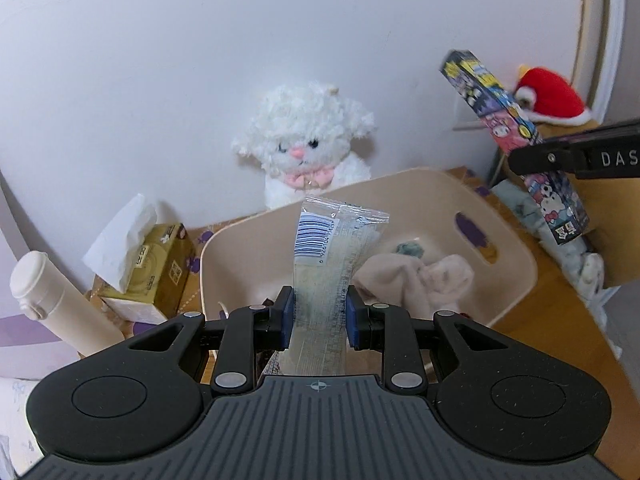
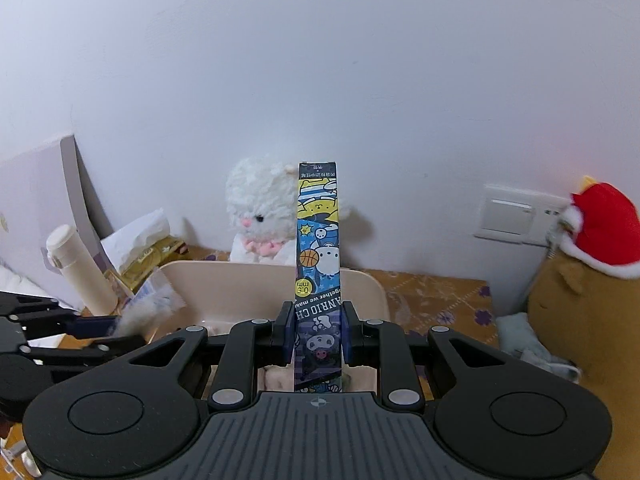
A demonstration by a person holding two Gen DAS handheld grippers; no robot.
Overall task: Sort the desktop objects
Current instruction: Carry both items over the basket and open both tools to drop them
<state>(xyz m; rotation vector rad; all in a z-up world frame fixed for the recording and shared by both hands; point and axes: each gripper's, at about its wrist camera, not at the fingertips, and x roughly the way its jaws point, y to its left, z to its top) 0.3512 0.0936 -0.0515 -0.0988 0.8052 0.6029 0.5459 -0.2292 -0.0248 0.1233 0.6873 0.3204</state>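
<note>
Desktop sorting scene, both wrist views. Left gripper (image 1: 319, 316): jaws nearly closed, pads pressing both sides of a clear plastic packet (image 1: 332, 264) with a barcode label; the packet stands upright above the beige bin (image 1: 516, 256). Inside the bin lies a crumpled pale cloth (image 1: 416, 280). Right gripper (image 2: 318, 330): jaws likewise narrow, clamped on a long cartoon-printed box (image 2: 319, 248) held upright in front of the bin (image 2: 372, 284); in the left wrist view the same box (image 1: 492, 104) appears tilted, to the right of the bin and above the table. Behind the bin, against the wall, sits a white plush animal (image 1: 304, 140). Left of the bin stand a tissue box (image 1: 160, 272) and a cream bottle (image 1: 56, 304). A red plush (image 2: 604, 232) is at far right.
</note>
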